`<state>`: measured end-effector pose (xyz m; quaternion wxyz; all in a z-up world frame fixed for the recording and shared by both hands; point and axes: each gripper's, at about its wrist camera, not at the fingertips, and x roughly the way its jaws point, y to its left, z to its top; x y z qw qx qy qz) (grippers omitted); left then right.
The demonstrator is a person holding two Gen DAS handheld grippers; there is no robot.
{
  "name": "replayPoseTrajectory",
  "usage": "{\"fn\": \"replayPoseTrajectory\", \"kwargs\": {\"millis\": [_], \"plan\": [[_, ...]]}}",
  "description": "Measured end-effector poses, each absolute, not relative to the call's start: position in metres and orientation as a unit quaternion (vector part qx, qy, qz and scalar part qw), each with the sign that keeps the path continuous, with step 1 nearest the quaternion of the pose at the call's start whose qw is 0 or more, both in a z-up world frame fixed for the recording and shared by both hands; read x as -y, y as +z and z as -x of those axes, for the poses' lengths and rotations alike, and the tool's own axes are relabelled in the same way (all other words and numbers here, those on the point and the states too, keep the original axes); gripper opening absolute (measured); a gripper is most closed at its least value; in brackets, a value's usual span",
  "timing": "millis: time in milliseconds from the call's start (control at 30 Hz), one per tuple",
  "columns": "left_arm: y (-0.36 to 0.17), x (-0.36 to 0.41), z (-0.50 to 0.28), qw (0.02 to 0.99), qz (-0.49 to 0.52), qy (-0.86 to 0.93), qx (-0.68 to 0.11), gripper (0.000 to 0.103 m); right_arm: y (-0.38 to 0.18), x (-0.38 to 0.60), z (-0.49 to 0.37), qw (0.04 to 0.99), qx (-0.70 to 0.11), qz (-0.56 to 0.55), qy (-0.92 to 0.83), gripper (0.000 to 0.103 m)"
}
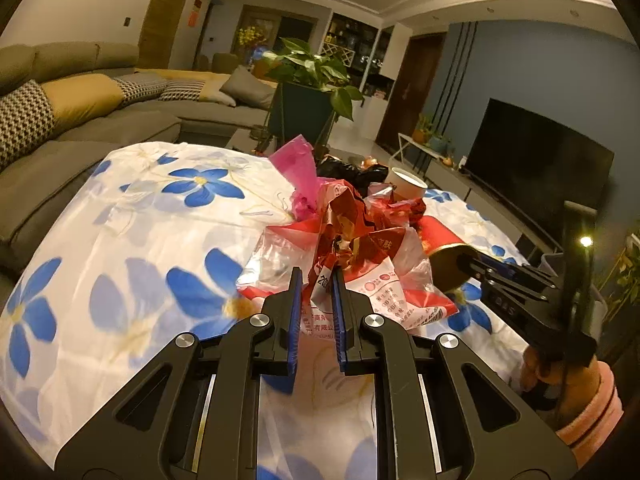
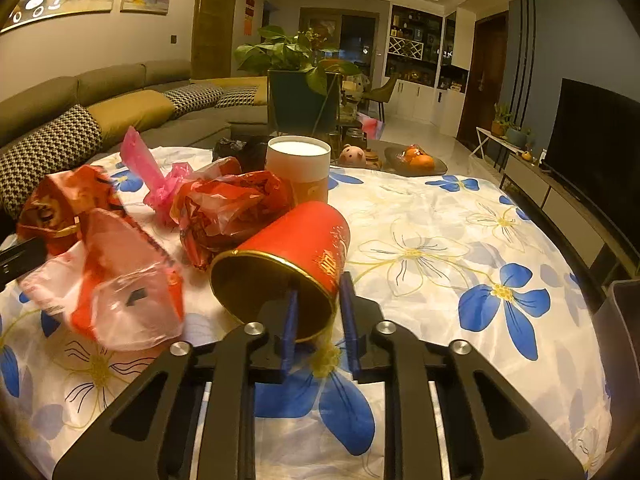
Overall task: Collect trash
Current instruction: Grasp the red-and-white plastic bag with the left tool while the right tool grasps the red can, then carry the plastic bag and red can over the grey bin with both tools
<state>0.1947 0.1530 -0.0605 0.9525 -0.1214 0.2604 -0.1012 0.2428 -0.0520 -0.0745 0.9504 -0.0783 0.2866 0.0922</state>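
A heap of trash lies on the flowered tablecloth (image 2: pixel 460 248). My left gripper (image 1: pixel 316 280) is shut on a red-and-white plastic wrapper (image 1: pixel 384 292), which the right wrist view shows as the wrapper (image 2: pixel 120 276) lifted at the left. My right gripper (image 2: pixel 319 298) is shut on the rim of a red paper cup (image 2: pixel 296 240) lying on its side, one finger inside and one outside. The left wrist view shows that red cup (image 1: pixel 440 236) at the right. Behind lie a crumpled red bag (image 2: pixel 232 208), a pink bag (image 2: pixel 144 168), a black bag (image 2: pixel 240 150) and an upright white cup (image 2: pixel 298 168).
A dark tray with oranges (image 2: pixel 416 160) and a small pig figure (image 2: pixel 352 155) sit past the table's far edge. A potted plant (image 2: pixel 296 100) stands behind, a sofa (image 2: pixel 80 120) at the left, a TV (image 2: pixel 600 136) at the right. A grey bin (image 2: pixel 620 320) is at the right edge.
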Motion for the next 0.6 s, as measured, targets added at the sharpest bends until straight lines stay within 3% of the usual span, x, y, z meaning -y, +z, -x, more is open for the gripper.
{"fn": "replayPoseTrajectory", "kwargs": {"millis": [233, 600], "plan": [[-0.061, -0.167, -0.171, 0.952, 0.152, -0.082, -0.253, 0.013, -0.071, 0.054, -0.232, 0.954, -0.274, 0.084, 0.091, 0.004], [-0.050, -0.163, -0.146, 0.955, 0.159, -0.075, -0.239, 0.013, -0.053, 0.086, -0.193, 0.964, -0.243, 0.065, 0.080, 0.004]]}}
